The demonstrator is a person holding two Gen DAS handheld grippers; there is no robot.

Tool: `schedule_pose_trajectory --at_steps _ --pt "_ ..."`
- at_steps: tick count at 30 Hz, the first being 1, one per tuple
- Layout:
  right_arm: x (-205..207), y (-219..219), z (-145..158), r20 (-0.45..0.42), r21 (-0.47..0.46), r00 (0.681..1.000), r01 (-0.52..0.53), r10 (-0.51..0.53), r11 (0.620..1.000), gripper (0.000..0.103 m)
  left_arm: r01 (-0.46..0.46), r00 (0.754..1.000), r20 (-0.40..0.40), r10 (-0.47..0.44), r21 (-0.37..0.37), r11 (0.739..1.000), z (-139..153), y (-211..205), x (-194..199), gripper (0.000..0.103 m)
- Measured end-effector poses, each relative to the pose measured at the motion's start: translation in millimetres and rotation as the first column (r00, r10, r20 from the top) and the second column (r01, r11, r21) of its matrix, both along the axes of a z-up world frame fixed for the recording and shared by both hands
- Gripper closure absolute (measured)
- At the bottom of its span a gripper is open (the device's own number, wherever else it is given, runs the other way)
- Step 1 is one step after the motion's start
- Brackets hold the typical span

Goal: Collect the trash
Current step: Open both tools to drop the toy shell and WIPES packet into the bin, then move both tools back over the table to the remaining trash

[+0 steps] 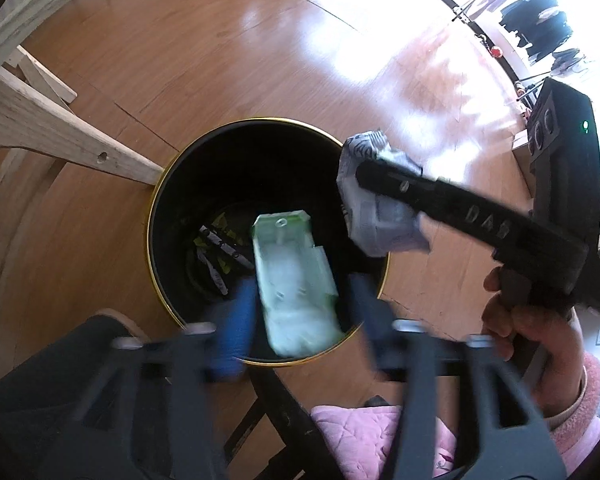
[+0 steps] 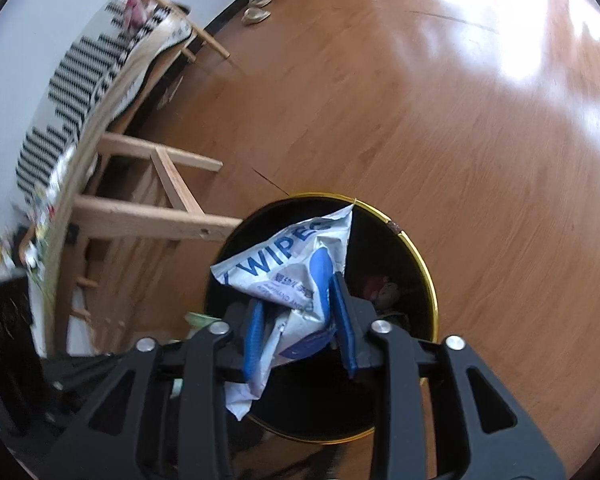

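Note:
A black bin with a gold rim (image 1: 156,208) stands on the wood floor below both grippers. My left gripper (image 1: 300,312) is open over it. A blurred green and white pack (image 1: 296,284) sits loose between its blue fingers (image 1: 236,320), over the bin's mouth. Dark wrappers (image 1: 220,248) lie at the bottom. My right gripper (image 2: 296,292) hangs over the bin rim (image 2: 424,272) with a crumpled white "WIPES" packet (image 2: 292,256) between parted jaws, resting against the left finger (image 2: 254,336). The left wrist view shows that gripper (image 1: 364,176) and packet (image 1: 380,208) at the bin's right edge.
A pale wooden furniture frame (image 1: 60,132) (image 2: 148,216) stands right beside the bin on the left. A hand (image 1: 520,320) in a pink sleeve (image 1: 572,400) holds the right gripper. A black frame (image 1: 280,420) and pink quilted fabric (image 1: 364,436) are near me. Slippers (image 2: 256,16) lie far off.

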State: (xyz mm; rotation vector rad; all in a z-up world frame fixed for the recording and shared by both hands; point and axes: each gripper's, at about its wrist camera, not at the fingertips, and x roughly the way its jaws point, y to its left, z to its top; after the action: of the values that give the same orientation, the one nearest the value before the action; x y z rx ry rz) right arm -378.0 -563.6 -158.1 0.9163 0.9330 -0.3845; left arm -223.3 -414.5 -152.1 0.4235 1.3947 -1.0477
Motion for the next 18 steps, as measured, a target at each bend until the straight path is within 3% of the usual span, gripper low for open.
schedule_pose_trajectory --at_steps 1,2,7,9,12,16,18 --pt "-1 -2 1 -0.008 0.005 1.0 0.013 -0.013 1.0 0.028 -0.012 0.999 0.033 0.013 -0.002 1.0 2 1 -2 0.006" --pt "-3 -5 3 0.0 0.004 1.0 0.03 -0.03 1.0 0.009 -0.019 0.999 0.051 0.019 -0.011 1.0 4 1 -3 0.006" --pt "-17 -17 27 0.022 -0.098 0.991 0.13 -0.128 0.987 0.007 -0.021 0.999 0.04 0.024 -0.072 0.997 19 8 -2 0.006" --pt "-18 -19 39 -0.006 -0.214 0.99 0.136 -0.14 0.967 0.007 -0.021 0.998 0.051 0.027 -0.103 0.995 35 14 2 0.006" --pt "-14 -17 49 -0.029 -0.333 0.991 0.114 -0.131 0.936 0.007 -0.039 0.99 0.13 0.058 -0.143 0.989 70 30 14 0.006" --pt "2 -8 60 -0.012 -0.382 0.996 0.072 -0.083 0.921 0.007 -0.154 0.951 0.219 0.218 -0.277 0.948 130 75 47 0.006" --pt "21 3 69 0.012 -0.392 0.999 0.037 -0.036 0.919 0.007 -0.215 0.916 0.265 0.301 -0.309 0.927 152 105 65 0.006"
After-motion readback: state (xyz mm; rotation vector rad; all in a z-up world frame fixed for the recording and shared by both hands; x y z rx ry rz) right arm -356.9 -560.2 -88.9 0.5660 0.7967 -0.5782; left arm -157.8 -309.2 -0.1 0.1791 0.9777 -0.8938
